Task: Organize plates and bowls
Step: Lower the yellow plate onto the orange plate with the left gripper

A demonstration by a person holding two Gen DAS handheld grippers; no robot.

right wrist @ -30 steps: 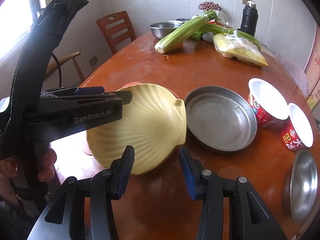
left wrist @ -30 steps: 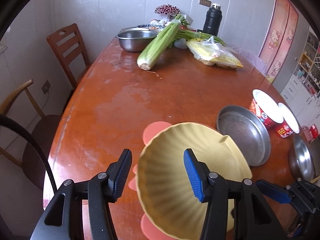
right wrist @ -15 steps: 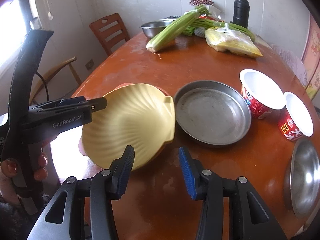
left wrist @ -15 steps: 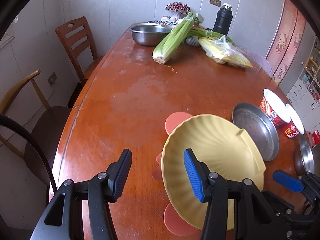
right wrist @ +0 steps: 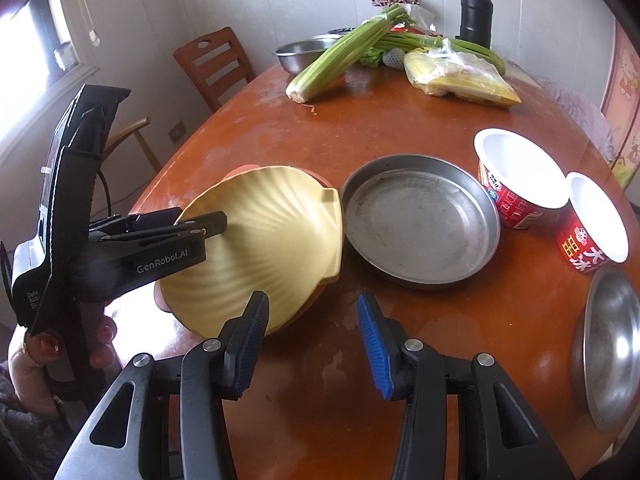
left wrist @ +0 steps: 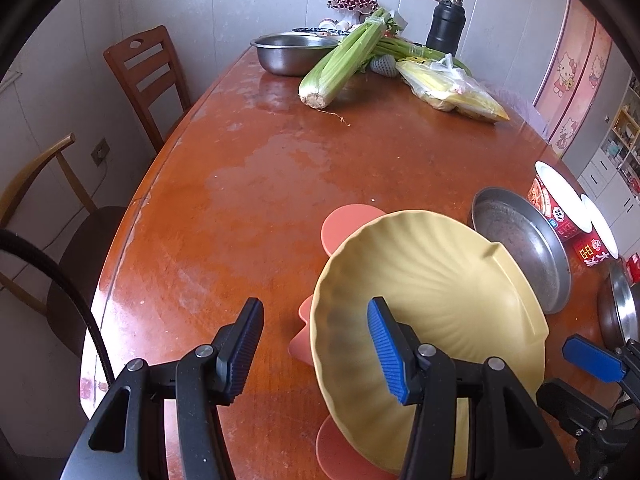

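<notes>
A yellow shell-shaped plate (left wrist: 432, 296) rests on a pink plate (left wrist: 344, 224) near the table's front edge; it also shows in the right wrist view (right wrist: 272, 236). My left gripper (left wrist: 316, 354) is open, its right finger over the yellow plate's near rim, its left finger outside it. My right gripper (right wrist: 312, 344) is open and empty, just in front of the yellow plate. A steel pan (right wrist: 420, 220) lies right of the yellow plate. A steel bowl (right wrist: 612, 348) lies at the far right.
Two red instant-noodle cups (right wrist: 520, 176) stand right of the pan. At the far end of the wooden table (left wrist: 260, 168) are celery (left wrist: 340, 64), a steel basin (left wrist: 292, 52), a bag of food (left wrist: 452, 88) and a black flask (left wrist: 446, 24). Chairs (left wrist: 148, 76) stand left.
The yellow plate has come down from a steep tilt to rest on the pink plate. Both grippers have drawn back slightly and stay open.
</notes>
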